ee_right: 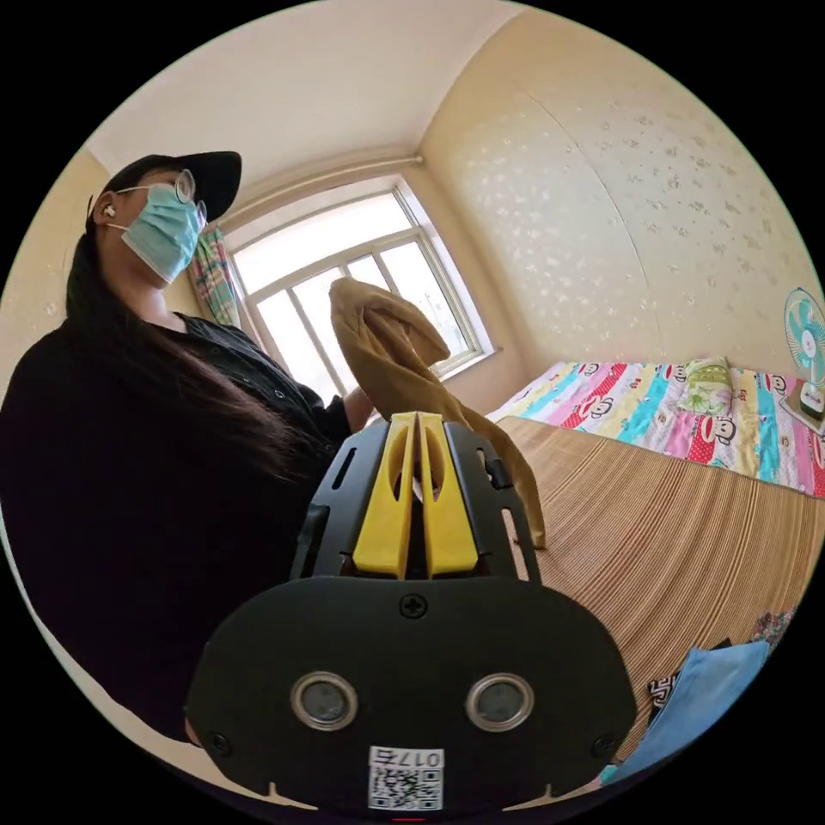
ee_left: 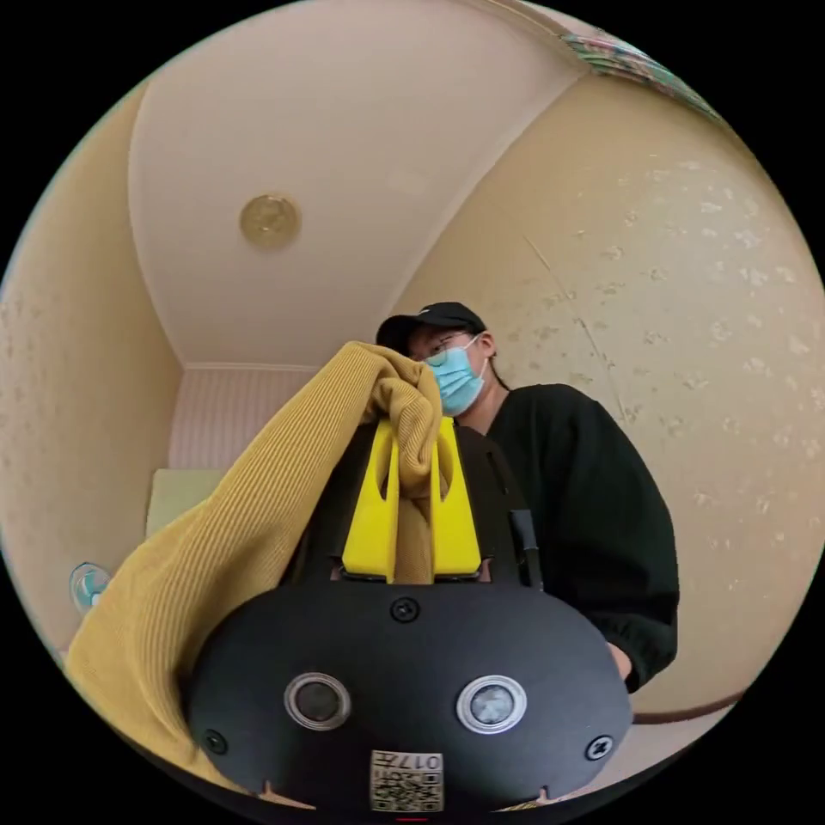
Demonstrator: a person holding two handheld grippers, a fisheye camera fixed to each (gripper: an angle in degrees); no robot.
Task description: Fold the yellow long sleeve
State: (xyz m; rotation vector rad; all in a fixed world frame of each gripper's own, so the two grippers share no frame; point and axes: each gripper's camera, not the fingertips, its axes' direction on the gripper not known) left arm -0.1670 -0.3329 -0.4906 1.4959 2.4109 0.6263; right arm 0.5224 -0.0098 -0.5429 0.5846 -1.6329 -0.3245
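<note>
Left gripper (ee_left: 412, 447) raised, pointing up toward ceiling and person (ee_left: 584, 516); jaws narrow, pressing fold of yellow long sleeve (ee_left: 215, 550) between them; ribbed cloth drapes over tips and hangs down beside gripper body. Right gripper (ee_right: 418, 430) tilted up before window (ee_right: 361, 284); jaws closed together (whether any cloth is pinched, cannot tell); yellow long sleeve (ee_right: 387, 352) lifted above striped mat (ee_right: 670, 533), its lower end near mat.

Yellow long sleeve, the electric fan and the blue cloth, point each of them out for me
yellow long sleeve (ee_left: 215, 550), left gripper view, on the ribbed fabric hanging below the jaws
electric fan (ee_right: 806, 337), right gripper view, on its round guard
blue cloth (ee_right: 700, 687), right gripper view, on its flat middle
</note>
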